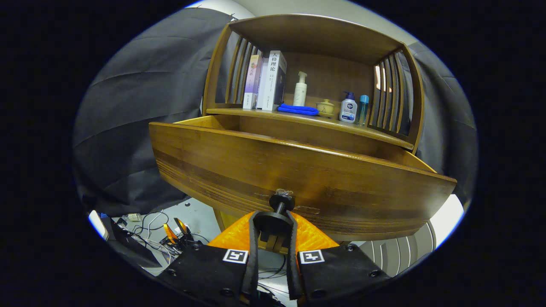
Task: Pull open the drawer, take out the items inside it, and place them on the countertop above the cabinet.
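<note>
Jaws point(273, 221) are pressed around the dark drawer knob point(281, 201), pinching it on both sides. Behind it the wooden drawer point(298, 170) stands pulled out; its inside is hidden by the front panel. The pull-open step looks nearly finished. Next the jaws should release the knob and rise over the panel to reach the items. Farther back, the desk point(264, 114) carries books point(266, 81), a blue cloth point(298, 110) and bottles point(348, 108).
</note>
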A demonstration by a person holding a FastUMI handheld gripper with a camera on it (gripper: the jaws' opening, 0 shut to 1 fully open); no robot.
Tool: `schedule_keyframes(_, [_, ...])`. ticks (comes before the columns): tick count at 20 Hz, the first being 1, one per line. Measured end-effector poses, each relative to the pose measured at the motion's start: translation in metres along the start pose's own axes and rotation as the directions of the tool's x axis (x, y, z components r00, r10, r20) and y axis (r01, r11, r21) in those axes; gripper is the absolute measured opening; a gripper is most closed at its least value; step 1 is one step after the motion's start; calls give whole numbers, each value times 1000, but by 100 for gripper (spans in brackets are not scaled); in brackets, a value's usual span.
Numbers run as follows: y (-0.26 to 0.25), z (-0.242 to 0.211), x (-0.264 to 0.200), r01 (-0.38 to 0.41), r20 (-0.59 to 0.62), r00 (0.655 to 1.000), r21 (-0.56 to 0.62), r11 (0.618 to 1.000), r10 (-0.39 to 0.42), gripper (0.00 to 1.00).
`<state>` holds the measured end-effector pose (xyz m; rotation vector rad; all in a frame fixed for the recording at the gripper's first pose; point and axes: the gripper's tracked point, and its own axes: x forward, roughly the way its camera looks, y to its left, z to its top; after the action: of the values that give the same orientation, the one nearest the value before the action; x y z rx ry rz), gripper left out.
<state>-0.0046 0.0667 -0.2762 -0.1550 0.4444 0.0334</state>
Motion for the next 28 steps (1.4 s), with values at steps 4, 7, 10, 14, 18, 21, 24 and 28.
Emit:
schedule_keyframes(4, [4, -6, -11, -9, 5, 1000, -9, 1000, 9, 30])
schedule_keyframes(7, [9, -9, -17, -16, 15, 1000, -20, 1000, 16, 30])
schedule_keyframes(10, [8, -10, -19, -22, 31, 999, -32, 999, 23, 30])
schedule_keyframes(14, [9, -9, -19, -34, 34, 999, -20, 999, 35, 31])
schedule_keyframes(18, [10, -10, -18, -50, 37, 998, -22, 999, 50, 37])
schedule_keyframes(21, [9, -12, -23, -68, 25, 997, 3, 998, 68, 47])
schedule_keyframes(24, [5, -15, -27, -73, 24, 997, -19, 997, 74, 66])
schedule_keyframes(28, [1, -6, -42, -86, 51, 995, 6, 996, 85, 100])
